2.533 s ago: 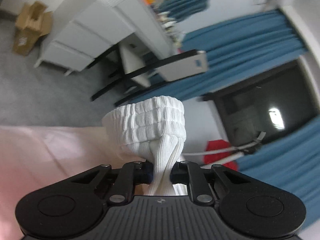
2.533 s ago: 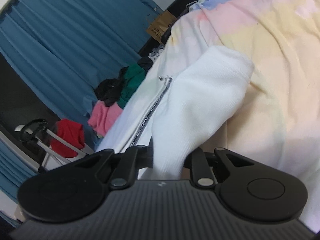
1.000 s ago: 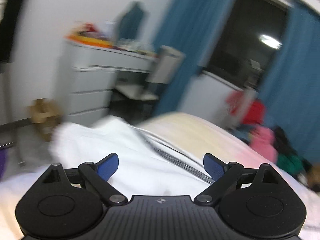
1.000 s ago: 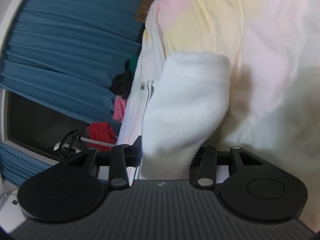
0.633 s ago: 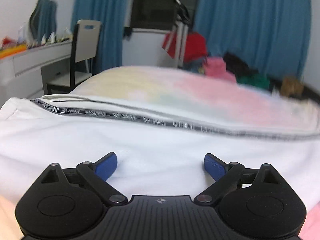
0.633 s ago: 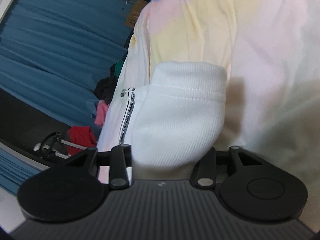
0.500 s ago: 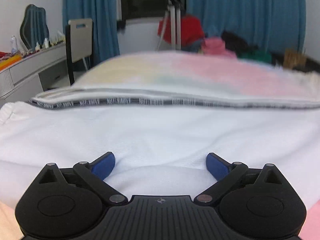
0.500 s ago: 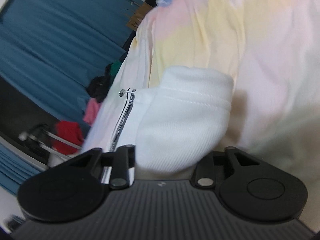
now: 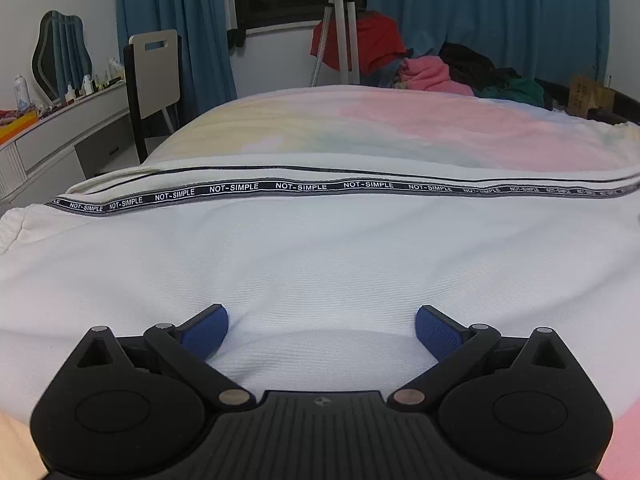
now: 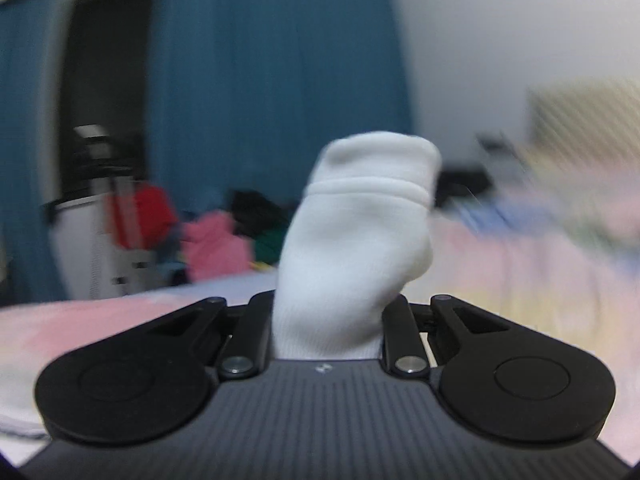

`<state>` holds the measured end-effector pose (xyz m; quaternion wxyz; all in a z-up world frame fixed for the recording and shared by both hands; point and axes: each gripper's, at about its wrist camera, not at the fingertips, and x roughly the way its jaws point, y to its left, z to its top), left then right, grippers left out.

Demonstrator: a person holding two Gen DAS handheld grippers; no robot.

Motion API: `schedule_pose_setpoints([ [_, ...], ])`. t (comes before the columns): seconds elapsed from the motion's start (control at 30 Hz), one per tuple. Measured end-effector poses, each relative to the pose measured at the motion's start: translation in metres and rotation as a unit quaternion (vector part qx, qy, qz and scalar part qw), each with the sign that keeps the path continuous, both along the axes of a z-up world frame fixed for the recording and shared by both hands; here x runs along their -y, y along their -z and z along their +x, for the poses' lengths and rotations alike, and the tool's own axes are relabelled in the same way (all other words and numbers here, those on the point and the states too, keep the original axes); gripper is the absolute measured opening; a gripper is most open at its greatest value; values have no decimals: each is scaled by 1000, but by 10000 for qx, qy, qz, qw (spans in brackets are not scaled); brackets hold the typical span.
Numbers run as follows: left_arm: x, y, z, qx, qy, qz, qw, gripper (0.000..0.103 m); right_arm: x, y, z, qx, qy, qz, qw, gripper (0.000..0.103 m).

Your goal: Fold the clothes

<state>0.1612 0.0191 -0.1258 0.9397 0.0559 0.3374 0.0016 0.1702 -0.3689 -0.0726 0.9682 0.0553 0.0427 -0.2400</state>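
Note:
A white garment [image 9: 320, 248] with a black "NOT-SIMPLE" stripe [image 9: 300, 187] lies spread across the pastel bed [image 9: 400, 128]. My left gripper [image 9: 320, 330] is open wide, its blue pads [image 9: 204, 330] resting on the white cloth, a low fold bulging between them. In the blurred right wrist view, my right gripper [image 10: 326, 320] holds a white ribbed cuff [image 10: 360, 220] that sticks up out of the jaws. Those jaws are closing on the cloth, and the cuff is lifted clear of the bed.
Beyond the bed stand a chair [image 9: 154, 72] and a grey desk [image 9: 60, 136] on the left. A tripod [image 9: 340, 20] with red cloth, a pile of clothes [image 9: 432, 74] and blue curtains [image 9: 480, 12] are behind. A cardboard box [image 9: 590, 96] sits far right.
My left gripper swung down onto the white garment and settled there, jaws wide. My right gripper rolled upright and rose off the bed with the cuff, its jaws narrowing on it.

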Motion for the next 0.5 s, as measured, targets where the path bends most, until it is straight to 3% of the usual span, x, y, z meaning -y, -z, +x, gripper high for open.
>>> schedule_pose_setpoints([
  [0.13, -7, -5, 0, -15, -7, -139, 9999, 101, -73, -9, 6, -87, -1055, -1126, 9880, 20],
  [0.23, -17, -12, -1, -15, -111, -329, 9994, 101, -131, 11, 13, -441, -1990, -1889, 9606, 19],
  [0.3, -23, -18, -3, 19, -199, -448, 9988, 101, -168, 36, 15, -907, -2553, -2277, 9353, 19],
  [0.4, -31, -26, -7, 91, -307, -540, 9980, 101, -208, 79, 18, -1764, -3154, -2528, 8975, 19],
  [0.47, -36, -31, -9, 141, -359, -613, 9974, 101, -223, 101, 17, -2193, -3099, -2526, 8900, 19],
  [0.5, -39, -33, -10, 165, -383, -671, 9969, 101, -224, 104, 18, -2184, -3037, -2588, 8906, 19],
])
